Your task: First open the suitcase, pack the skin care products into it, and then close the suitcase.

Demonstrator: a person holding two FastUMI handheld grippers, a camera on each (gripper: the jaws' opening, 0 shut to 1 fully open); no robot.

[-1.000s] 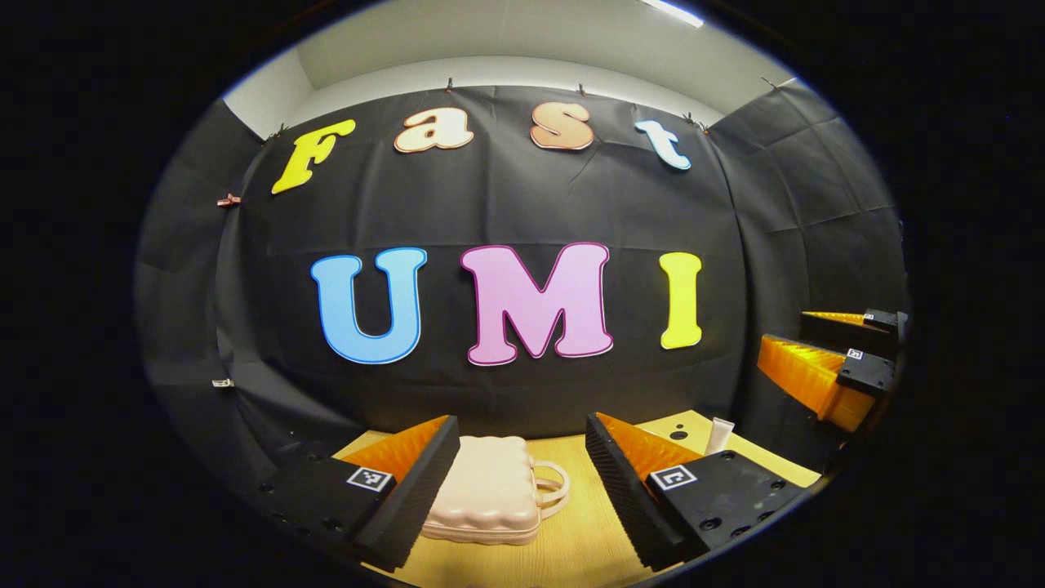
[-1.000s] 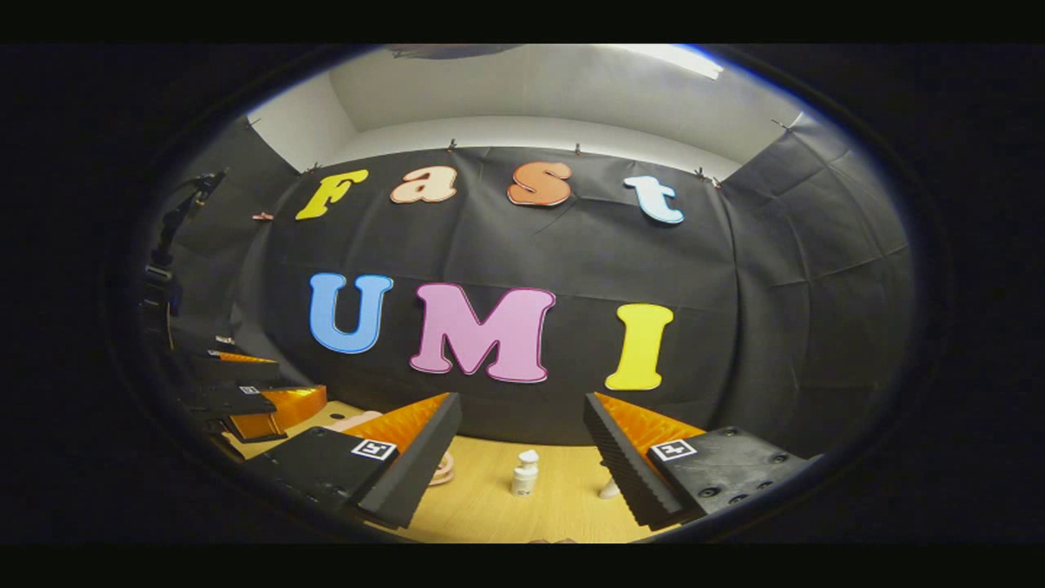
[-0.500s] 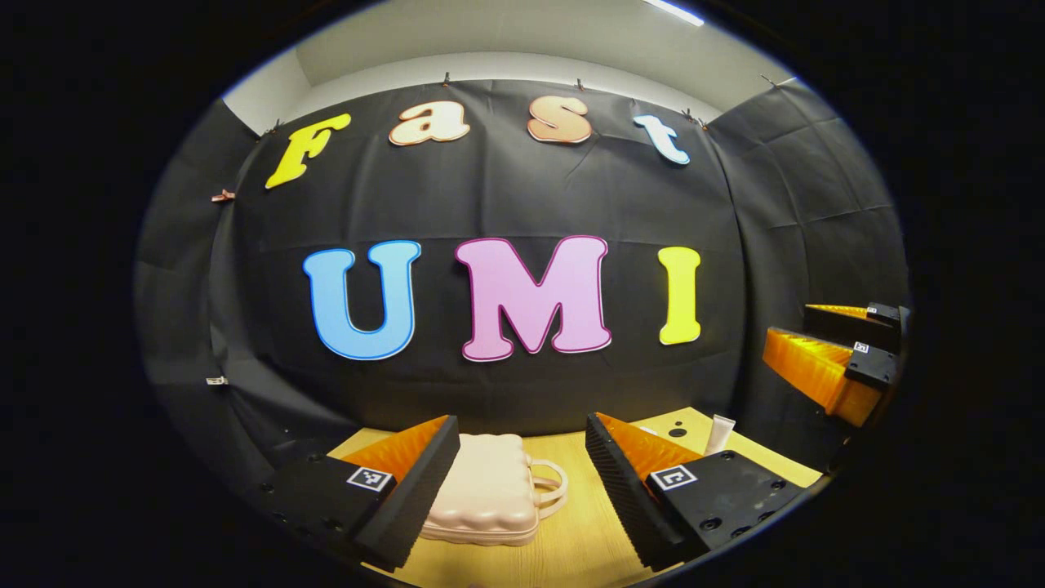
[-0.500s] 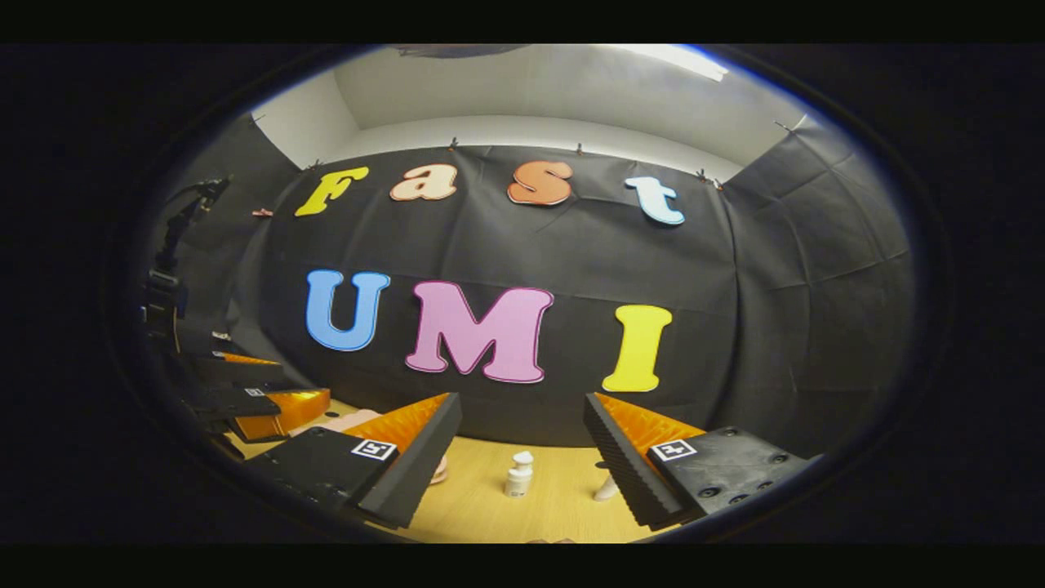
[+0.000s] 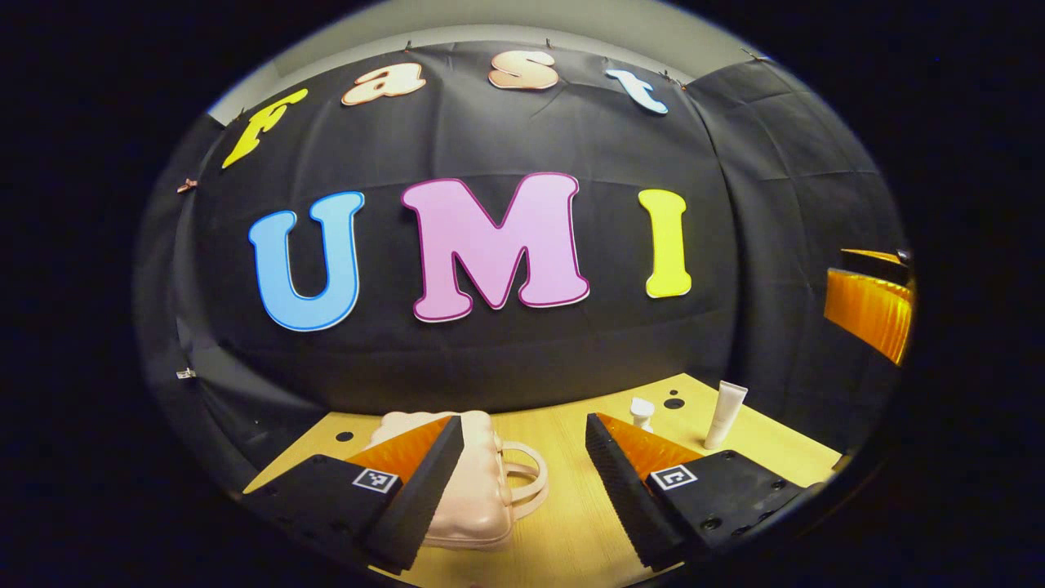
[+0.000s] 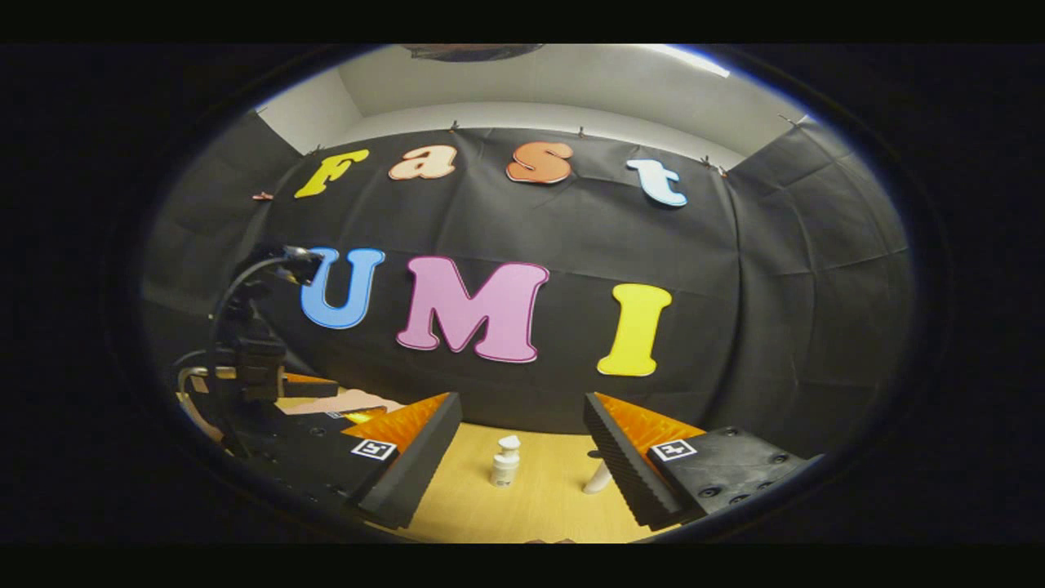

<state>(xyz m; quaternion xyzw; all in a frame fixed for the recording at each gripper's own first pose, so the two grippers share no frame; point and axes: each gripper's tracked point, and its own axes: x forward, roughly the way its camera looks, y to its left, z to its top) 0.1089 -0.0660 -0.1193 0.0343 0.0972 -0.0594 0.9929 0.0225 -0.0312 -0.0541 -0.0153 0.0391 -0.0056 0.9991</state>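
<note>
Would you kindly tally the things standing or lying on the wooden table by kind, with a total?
Suitcases: 1, the closed pink suitcase.
Pump bottles: 1, the small white pump bottle.
Tubes: 1, the white tube standing upright.
Total: 3 things on the table. Both grippers hover with jaws open, holding nothing.

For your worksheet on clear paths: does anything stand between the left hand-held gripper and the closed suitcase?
Nothing visible does. The left hand-held gripper hangs open above the table, and the suitcase lies just ahead.
</note>
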